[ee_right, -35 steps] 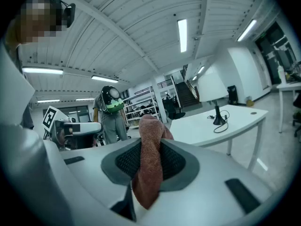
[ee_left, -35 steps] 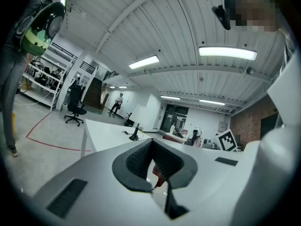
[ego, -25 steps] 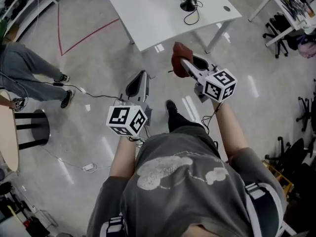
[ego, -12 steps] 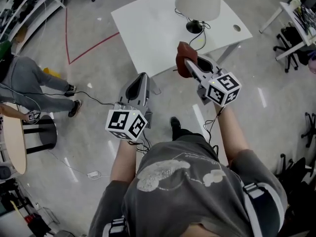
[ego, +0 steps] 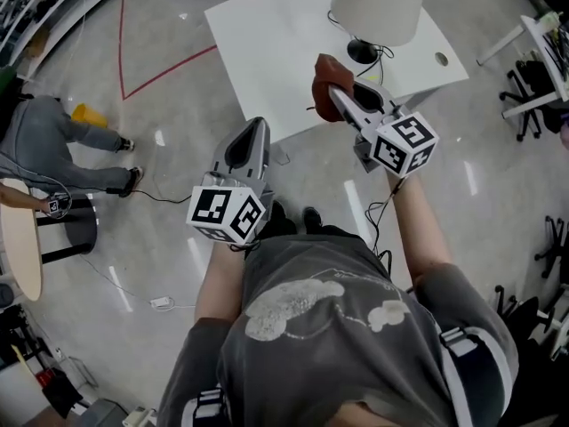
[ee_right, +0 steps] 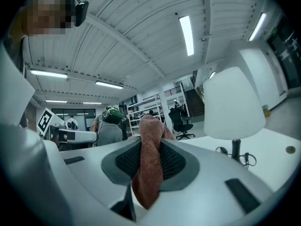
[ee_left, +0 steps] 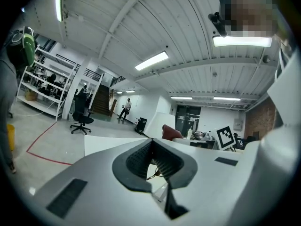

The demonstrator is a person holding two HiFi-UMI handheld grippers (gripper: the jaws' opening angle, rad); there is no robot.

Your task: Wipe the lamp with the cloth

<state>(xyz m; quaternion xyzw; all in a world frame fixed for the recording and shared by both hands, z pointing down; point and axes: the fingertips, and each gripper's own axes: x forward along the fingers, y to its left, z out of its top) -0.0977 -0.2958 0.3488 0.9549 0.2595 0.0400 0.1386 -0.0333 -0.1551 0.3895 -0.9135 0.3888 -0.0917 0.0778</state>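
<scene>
Lamp (ego: 378, 7) seen from the head view, upright on the white counter (ego: 267, 52), shade on top. It lies ahead and slightly right of the right gripper (ego: 340, 105), the nearer one, which carries a reddish cloth (ego: 324, 92). The left gripper (ego: 252, 139) hangs short of the counter.

Left gripper view: jaws clenched on nothing.

Right gripper view: jaws grasping the cloth (ee_right: 150, 164). The lamp (ee_right: 233, 102) rises vertically to the right, apart from it.

Lamp (ego: 377, 7) on white table (ego: 267, 52)
</scene>
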